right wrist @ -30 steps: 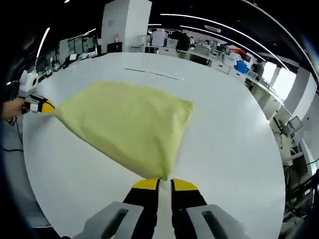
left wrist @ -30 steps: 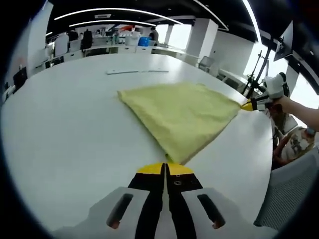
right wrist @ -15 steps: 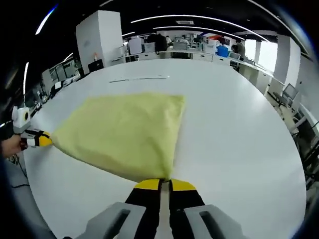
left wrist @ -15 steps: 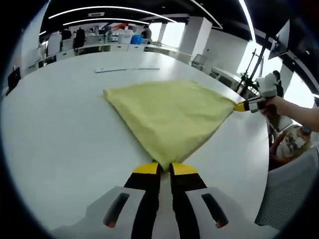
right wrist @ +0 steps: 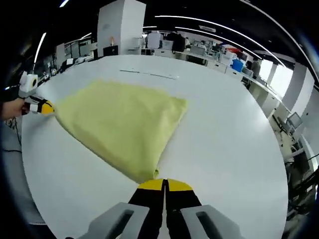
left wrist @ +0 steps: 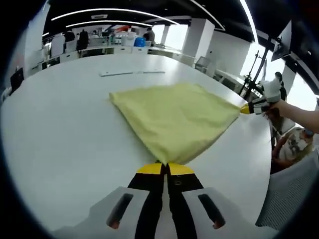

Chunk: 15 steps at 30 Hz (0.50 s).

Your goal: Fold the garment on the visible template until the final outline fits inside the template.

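A broad white surface [left wrist: 60, 129] takes up most of the room's foreground, with office desks and ceiling light strips far behind it. On the surface lies the yellow garment [left wrist: 174, 117], spread out in a roughly triangular shape and pulled taut between two corners. A thin pale strip [left wrist: 132, 72] lies on the surface beyond the garment, well apart from it.

In the left gripper view, the left hand-held gripper [left wrist: 165, 169] has its yellow-tipped jaws pressed together on the near corner of the garment. Off to the right in that view, the right hand-held gripper [left wrist: 251, 107] grips the garment's far corner, a person's hand [left wrist: 279, 105] behind it.

In the right gripper view, the right hand-held gripper [right wrist: 164, 185] is closed on the narrow point of the garment [right wrist: 119, 124], jaws meeting with cloth pinched between. At the left edge of that view, the left hand-held gripper [right wrist: 44, 106] holds the opposite corner just above the surface [right wrist: 229, 144].
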### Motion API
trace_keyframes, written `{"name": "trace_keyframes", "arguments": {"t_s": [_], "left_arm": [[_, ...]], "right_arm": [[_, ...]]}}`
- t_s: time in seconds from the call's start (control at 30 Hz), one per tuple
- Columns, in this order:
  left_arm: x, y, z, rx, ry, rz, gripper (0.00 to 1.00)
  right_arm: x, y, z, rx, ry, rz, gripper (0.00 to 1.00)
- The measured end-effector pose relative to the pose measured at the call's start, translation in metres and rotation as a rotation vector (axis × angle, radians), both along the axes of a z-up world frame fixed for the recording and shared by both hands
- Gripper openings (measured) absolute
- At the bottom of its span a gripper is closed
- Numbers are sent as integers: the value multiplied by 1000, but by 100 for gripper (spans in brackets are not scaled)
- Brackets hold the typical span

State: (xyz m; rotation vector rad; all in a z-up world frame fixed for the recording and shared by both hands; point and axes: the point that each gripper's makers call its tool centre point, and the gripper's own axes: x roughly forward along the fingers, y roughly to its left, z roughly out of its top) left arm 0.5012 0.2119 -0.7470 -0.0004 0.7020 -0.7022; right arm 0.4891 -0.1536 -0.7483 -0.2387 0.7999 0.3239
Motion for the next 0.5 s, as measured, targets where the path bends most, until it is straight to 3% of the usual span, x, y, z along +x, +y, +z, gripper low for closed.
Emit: {"name": "trace_keyframes", "arguments": {"t_s": [0.1,0.23,0.33,0.43,0.5], "left_arm": [[-3,-1,-3,9,9,-9,0],[-3,-1,-3,9,13,-5,0],[-4,0,-3,13,23,-9,2],[-7,2,-4,14,36,-8,8],[-9,3,-4,13,38,-12,9]], "right_arm": [[-4,-3,-3,-34,18,19,0],[-6,5,1,34,27,15,0],[-7,8,4,35,27,34,0],[-4,12,10,67,23,30,10],[-1,16,13,96,20,42,12]]}}
